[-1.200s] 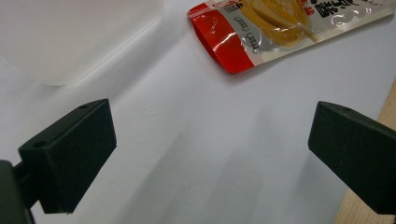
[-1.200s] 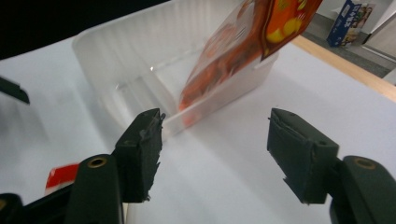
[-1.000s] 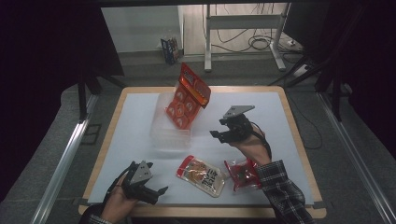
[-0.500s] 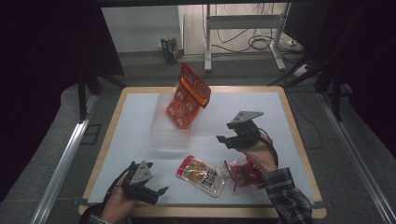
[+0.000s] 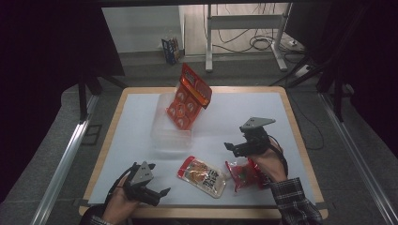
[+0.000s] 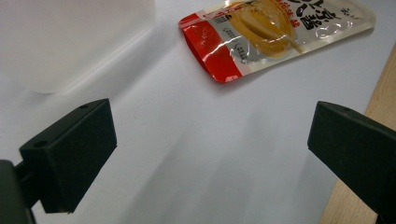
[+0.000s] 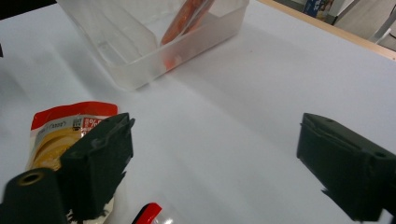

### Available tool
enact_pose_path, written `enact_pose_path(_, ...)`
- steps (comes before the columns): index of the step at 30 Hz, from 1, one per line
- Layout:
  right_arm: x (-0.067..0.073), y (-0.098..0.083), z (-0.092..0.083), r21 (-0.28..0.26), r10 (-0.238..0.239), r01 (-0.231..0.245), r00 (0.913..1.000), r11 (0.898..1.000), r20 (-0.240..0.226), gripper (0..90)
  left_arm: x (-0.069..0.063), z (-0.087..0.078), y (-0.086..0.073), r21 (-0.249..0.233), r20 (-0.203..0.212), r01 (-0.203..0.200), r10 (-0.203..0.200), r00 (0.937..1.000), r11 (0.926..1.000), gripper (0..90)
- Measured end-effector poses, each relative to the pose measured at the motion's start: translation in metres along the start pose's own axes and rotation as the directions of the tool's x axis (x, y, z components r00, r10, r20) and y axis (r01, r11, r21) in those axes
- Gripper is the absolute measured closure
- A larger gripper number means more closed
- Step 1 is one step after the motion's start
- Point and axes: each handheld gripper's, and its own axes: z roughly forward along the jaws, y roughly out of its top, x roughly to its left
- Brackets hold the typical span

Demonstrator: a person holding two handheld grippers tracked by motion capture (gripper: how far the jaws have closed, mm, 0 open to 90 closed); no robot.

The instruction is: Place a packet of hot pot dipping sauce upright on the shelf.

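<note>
Across the white worktop [image 5: 141, 122], the largest piece is the clear plastic bin [image 5: 172, 126], with an orange blister-style packet [image 5: 188, 96] leaning upright in its far end. Nearer me lies the flat red-and-yellow food pouch [image 5: 202, 174], its long axis slanting from upper left to lower right in the high view, red end toward the bin. Just right of it, almost touching, sits a small crinkled red transparent packet [image 5: 245, 175], directly under my right hand. My right gripper [image 5: 233, 148] hovers just above and beyond that packet, its fingers having just been opening and now wide with nothing between them (so this hand is nearer). My left gripper [image 5: 162, 193] rests at the near edge, fingers wide and empty, the pouch ahead to their right.
</note>
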Motion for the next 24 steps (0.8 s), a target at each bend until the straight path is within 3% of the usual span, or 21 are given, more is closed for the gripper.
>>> enact_pose_path(6, 0.003, -0.008, -0.007, 0.003, 0.014, -0.014, 0.9994, 1.0, 0.031, 2.3, -0.002, 0.002, 0.004, -0.025, 0.018, 0.006, -0.006, 0.9998, 0.9997, 1.1)
enact_pose_path(10, 0.004, -0.015, -0.014, -0.002, 0.017, -0.017, 0.9995, 1.0, 0.028, 0.2, -0.007, 0.007, 0.009, -0.036, 0.038, 0.01, -0.008, 0.9992, 0.9993, 1.0)
enact_pose_path(15, 0.002, -0.024, -0.02, 0.009, 0.034, -0.034, 0.9989, 0.999, 0.034, 0.0, -0.015, 0.016, 0.018, -0.045, 0.073, -0.007, 0.01, 0.9973, 0.9989, 0.4)
enact_pose_path(18, 0.001, -0.029, -0.024, 0.008, 0.05, -0.05, 0.9981, 0.999, 0.035, 0.0, -0.02, 0.021, 0.025, -0.052, 0.1, -0.023, 0.028, 0.9946, 0.9984, 0.2)
enact_pose_path(21, -0.001, -0.035, -0.029, 0.012, 0.043, -0.044, 0.9979, 0.999, 0.049, 0.0, -0.023, 0.026, 0.034, -0.075, 0.151, -0.004, 0.016, 0.9884, 0.9972, 1.1)
enact_pose_path(24, -0.002, -0.041, -0.032, 0.016, 0.049, -0.05, 0.9974, 0.999, 0.053, 0.0, -0.028, 0.034, 0.043, -0.084, 0.162, -0.021, 0.035, 0.9861, 0.9962, 3.8)
